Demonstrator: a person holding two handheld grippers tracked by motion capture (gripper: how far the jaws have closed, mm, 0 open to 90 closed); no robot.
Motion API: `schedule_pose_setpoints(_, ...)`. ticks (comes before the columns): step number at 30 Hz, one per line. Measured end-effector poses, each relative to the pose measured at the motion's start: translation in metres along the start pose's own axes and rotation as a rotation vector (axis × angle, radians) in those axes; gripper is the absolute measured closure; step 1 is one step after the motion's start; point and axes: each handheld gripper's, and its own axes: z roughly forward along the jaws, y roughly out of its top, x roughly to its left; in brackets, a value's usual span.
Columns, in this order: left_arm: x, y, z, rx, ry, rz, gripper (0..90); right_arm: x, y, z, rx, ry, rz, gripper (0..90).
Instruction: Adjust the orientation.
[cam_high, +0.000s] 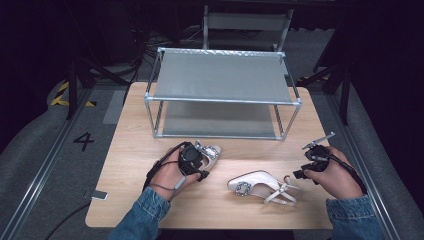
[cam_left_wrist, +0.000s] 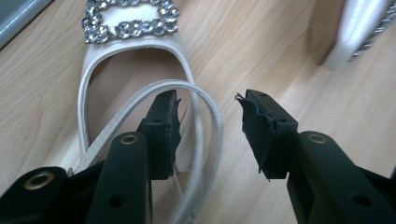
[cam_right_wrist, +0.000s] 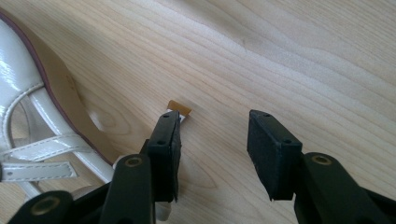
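Jaws apart: left gripper (cam_left_wrist: 208, 128) straddles shoe strap (cam_left_wrist: 205, 116), hidden overhead

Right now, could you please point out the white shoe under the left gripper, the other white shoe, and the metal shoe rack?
White shoe under the left gripper (cam_left_wrist: 130, 21): left gripper view, rhinestone buckle.
Other white shoe (cam_high: 251, 180): high view, toe upper.
Metal shoe rack (cam_high: 222, 100): high view, front top rail.

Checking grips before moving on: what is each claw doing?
Left claw: open, heel strap between jaws, not pinched.
Right claw: open, holding nothing.
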Motion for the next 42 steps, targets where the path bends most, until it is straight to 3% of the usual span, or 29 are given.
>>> schedule_pose_setpoints(4, 0.002, 0.001, 0.005, 0.011, 0.044, 0.005, 59.6, -0.001, -0.002, 0.001, 0.003, -0.003, 0.005, 55.2)
schedule_pose_setpoints(12, 0.003, 0.003, 0.017, 0.004, 0.035, -0.020, 60.9, -0.002, -0.006, 0.002, 0.008, -0.005, 0.013, 54.9)
schedule_pose_setpoints(14, 0.002, 0.006, 0.022, 0.054, 0.051, -0.025, 63.5, -0.002, -0.007, 0.002, 0.009, -0.002, 0.015, 54.7)
schedule_pose_setpoints(17, 0.000, 0.007, 0.025, 0.076, 0.046, -0.030, 65.1, -0.002, -0.007, 0.002, 0.013, -0.004, 0.016, 54.6)
schedule_pose_setpoints(21, -0.003, 0.011, 0.028, 0.110, 0.067, 0.008, 68.0, -0.002, -0.008, 0.004, 0.018, -0.002, 0.017, 54.6)
schedule_pose_setpoints(25, -0.005, 0.012, 0.029, 0.111, 0.096, 0.021, 73.4, -0.002, -0.008, 0.005, 0.022, -0.001, 0.012, 54.5)
schedule_pose_setpoints(26, -0.006, 0.012, 0.030, 0.111, 0.101, 0.007, 75.9, -0.001, -0.008, 0.006, 0.023, 0.001, 0.011, 54.4)
schedule_pose_setpoints(29, -0.003, 0.012, 0.029, 0.103, 0.069, 0.008, 85.1, -0.001, -0.008, 0.006, 0.024, -0.004, 0.007, 54.4)
schedule_pose_setpoints(31, -0.003, 0.011, 0.027, 0.094, 0.082, 0.034, 85.8, -0.001, -0.008, 0.006, 0.023, -0.001, 0.011, 54.4)
schedule_pose_setpoints(36, -0.003, 0.010, 0.020, 0.070, 0.113, 0.053, 86.2, -0.002, -0.009, 0.004, 0.020, -0.006, 0.017, 54.5)
schedule_pose_setpoints(40, 0.000, 0.009, 0.012, 0.027, 0.108, 0.032, 86.0, -0.003, -0.009, 0.004, 0.017, -0.004, 0.016, 54.5)
schedule_pose_setpoints(42, 0.001, 0.012, 0.006, 0.022, 0.150, 0.040, 86.0, -0.003, -0.009, 0.004, 0.015, -0.005, 0.015, 54.5)
